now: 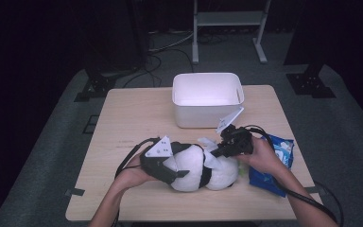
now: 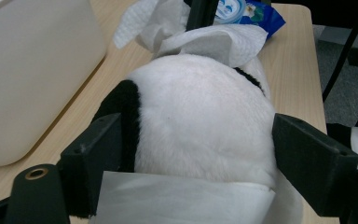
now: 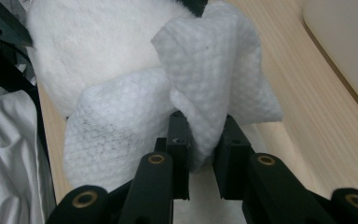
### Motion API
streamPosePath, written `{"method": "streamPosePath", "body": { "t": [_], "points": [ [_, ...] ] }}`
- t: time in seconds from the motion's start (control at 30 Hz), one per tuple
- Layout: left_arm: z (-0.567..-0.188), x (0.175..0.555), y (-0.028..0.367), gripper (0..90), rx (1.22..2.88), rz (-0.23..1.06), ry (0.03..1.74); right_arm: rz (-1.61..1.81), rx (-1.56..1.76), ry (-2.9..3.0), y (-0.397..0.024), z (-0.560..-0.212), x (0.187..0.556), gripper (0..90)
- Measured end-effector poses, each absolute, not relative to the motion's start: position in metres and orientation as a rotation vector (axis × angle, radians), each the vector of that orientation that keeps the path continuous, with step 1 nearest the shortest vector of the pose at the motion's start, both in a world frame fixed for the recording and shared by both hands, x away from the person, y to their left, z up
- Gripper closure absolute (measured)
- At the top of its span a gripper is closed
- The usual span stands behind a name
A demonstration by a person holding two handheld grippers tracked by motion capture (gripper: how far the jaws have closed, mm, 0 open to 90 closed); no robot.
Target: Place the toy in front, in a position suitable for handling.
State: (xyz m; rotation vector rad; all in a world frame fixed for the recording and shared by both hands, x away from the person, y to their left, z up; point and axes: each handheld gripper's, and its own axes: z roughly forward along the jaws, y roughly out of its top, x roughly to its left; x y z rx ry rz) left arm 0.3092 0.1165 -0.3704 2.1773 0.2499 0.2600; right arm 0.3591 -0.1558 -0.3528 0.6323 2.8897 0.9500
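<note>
On the surface (image 1: 123, 118), left tongs (image 2: 196, 154) straddle the plush panda (image 1: 203, 168), pads touching its sides; at three o'clock, right tongs (image 3: 200, 140) pinch a white wipe (image 3: 214, 74).

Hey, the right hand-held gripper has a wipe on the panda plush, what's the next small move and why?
Probably drag the wipe across the plush's white fur: the right hand-held gripper pinches it there, and the left hand-held gripper straddles the plush.

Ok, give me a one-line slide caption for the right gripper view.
Right gripper pinches a white wipe against the plush panda on the wooden table.
</note>
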Motion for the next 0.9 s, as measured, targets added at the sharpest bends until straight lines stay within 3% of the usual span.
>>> {"method": "streamPosePath", "body": {
  "t": [0.27,0.73,0.9],
  "points": [
    [-0.378,0.315,0.122,9.3,2.180,0.172,0.324,0.971,0.632,2.859,-0.168,-0.354,0.349,77.0],
    [-0.406,0.327,0.116,4.9,2.165,-0.004,0.376,1.002,0.665,2.838,-0.192,-0.360,0.333,77.3],
    [-0.420,0.336,0.112,4.5,2.126,-0.135,0.410,1.023,0.652,2.852,-0.194,-0.362,0.329,77.5]
  ]
}}
